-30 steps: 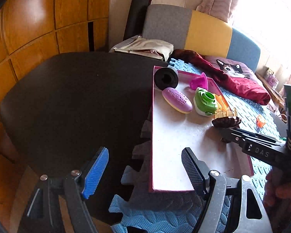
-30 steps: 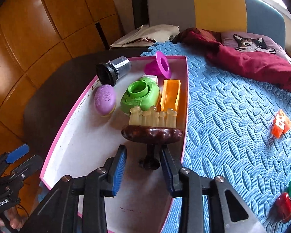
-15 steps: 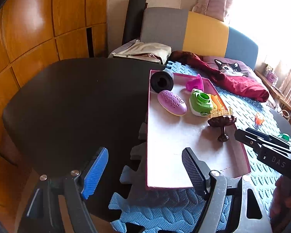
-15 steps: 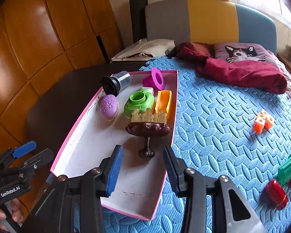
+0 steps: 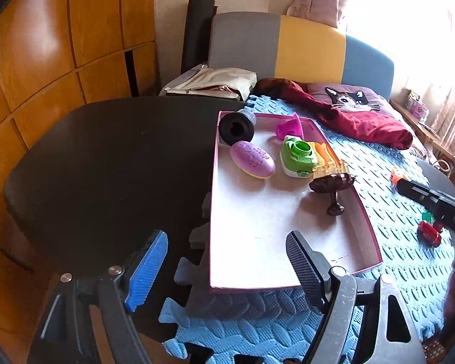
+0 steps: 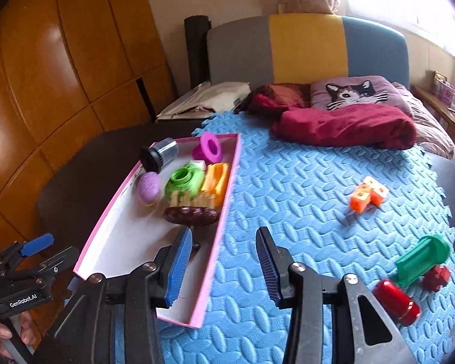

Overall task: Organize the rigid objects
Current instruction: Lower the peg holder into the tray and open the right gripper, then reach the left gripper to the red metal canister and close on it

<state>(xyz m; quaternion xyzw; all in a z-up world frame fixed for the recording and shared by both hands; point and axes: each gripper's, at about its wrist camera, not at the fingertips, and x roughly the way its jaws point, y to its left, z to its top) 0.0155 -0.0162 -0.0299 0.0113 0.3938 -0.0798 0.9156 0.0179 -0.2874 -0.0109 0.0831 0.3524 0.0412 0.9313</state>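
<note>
A pink-rimmed white tray (image 5: 370, 230) (image 6: 121, 242) lies on a blue foam mat. In it stand a dark brown footed dish with pale pegs (image 5: 332, 182) (image 6: 191, 215), a purple oval (image 5: 251, 159), a green toy (image 5: 297, 154), an orange piece (image 5: 324, 156), a magenta funnel (image 5: 289, 127) and a black cylinder (image 5: 236, 127). My right gripper (image 6: 223, 236) is open and empty, hovering over the tray's right rim, a little back from the dish. At the tray's near end my left gripper (image 5: 226, 242) is wide open and empty. Orange-and-white blocks (image 6: 368, 197), a green piece (image 6: 421, 261) and a red cylinder (image 6: 396, 301) lie on the mat.
The mat (image 6: 303, 182) covers part of a dark table (image 5: 106, 166). A red cloth and a cat cushion (image 6: 348, 97) lie at the back before a grey, yellow and blue headboard. Wooden wall panels stand at the left. A hand holds the left gripper (image 6: 36, 251).
My right gripper has let go of the brown dish, opened, and drawn back up and to the right. The dish stays upright in the tray. My left gripper has barely shifted.
</note>
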